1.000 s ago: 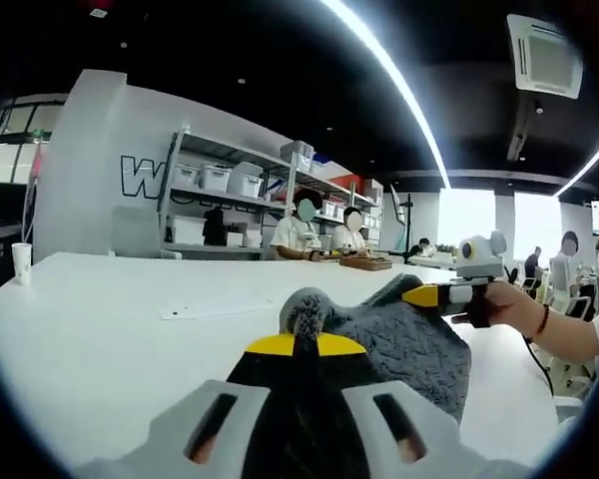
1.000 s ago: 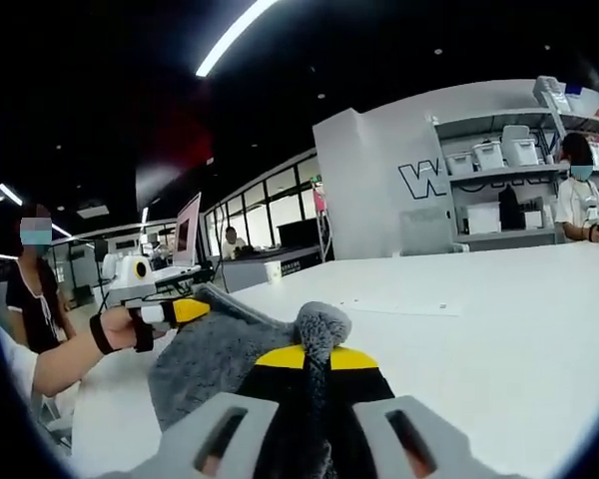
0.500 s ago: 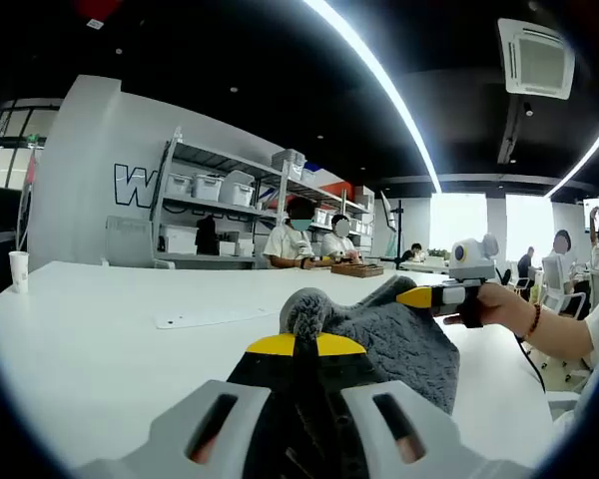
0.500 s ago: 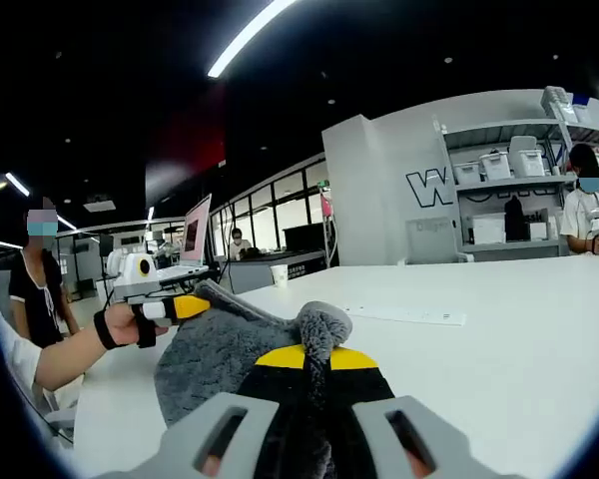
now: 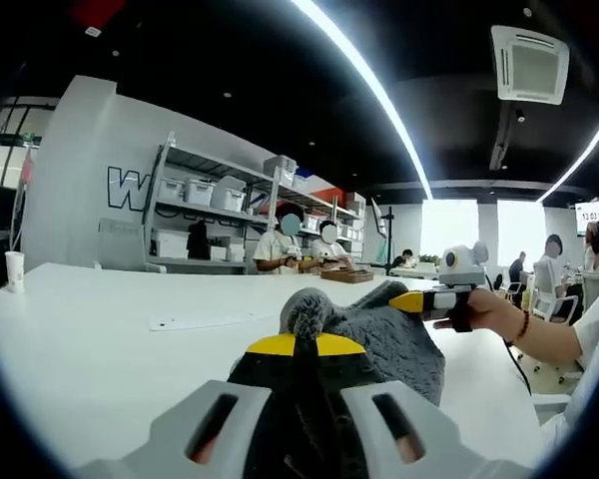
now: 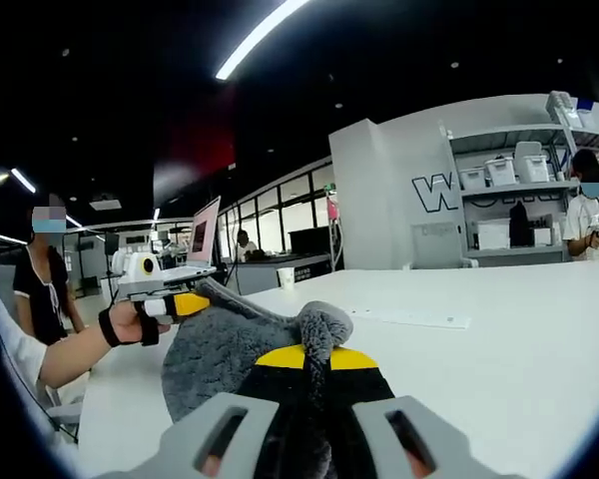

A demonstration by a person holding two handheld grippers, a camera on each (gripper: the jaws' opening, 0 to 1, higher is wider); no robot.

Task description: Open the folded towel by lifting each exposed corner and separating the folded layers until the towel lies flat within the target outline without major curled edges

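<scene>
In the left gripper view, the left gripper [image 5: 296, 344] is clamped on a bunched corner of the fluffy grey fabric towel [image 5: 404, 344]; in the right gripper view, the right gripper [image 6: 314, 349] pinches another corner. Compared with one second ago, both grips are unchanged and the towel hangs between them, clear of the white table [image 5: 100, 349], spanning slightly less. It has not been laid flat; unfolding remains.
</scene>
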